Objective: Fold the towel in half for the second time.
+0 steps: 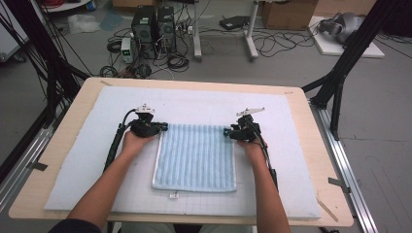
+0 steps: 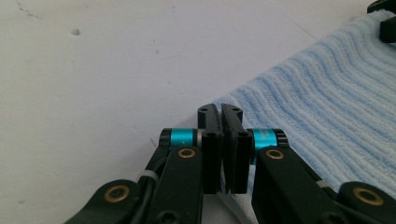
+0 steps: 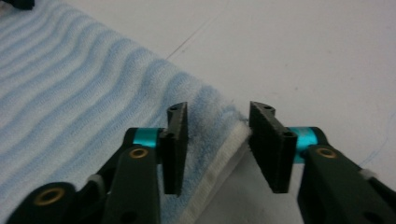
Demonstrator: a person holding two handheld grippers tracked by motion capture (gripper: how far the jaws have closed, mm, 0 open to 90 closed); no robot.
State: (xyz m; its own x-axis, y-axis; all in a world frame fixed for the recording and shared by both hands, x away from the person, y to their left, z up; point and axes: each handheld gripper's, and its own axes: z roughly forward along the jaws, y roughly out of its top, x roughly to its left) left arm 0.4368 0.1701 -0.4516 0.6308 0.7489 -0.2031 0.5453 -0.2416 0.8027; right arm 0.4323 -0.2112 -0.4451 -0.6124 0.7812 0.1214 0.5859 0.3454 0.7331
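A light blue ribbed towel (image 1: 197,155) lies flat on the white foam mat (image 1: 92,155). My left gripper (image 1: 163,127) is at the towel's far left corner. In the left gripper view its jaws (image 2: 220,109) are pressed together, with the towel (image 2: 327,102) corner running in under them. My right gripper (image 1: 227,131) is at the far right corner. It stands open (image 3: 217,109), one jaw over the towel (image 3: 70,79) and the other just off its white hemmed edge, so the corner sits between them.
The mat covers most of a wooden table (image 1: 311,145). A small white tag (image 1: 173,195) lies on the mat just before the towel's near edge. Black frame legs, cables and computer boxes stand on the floor beyond the table.
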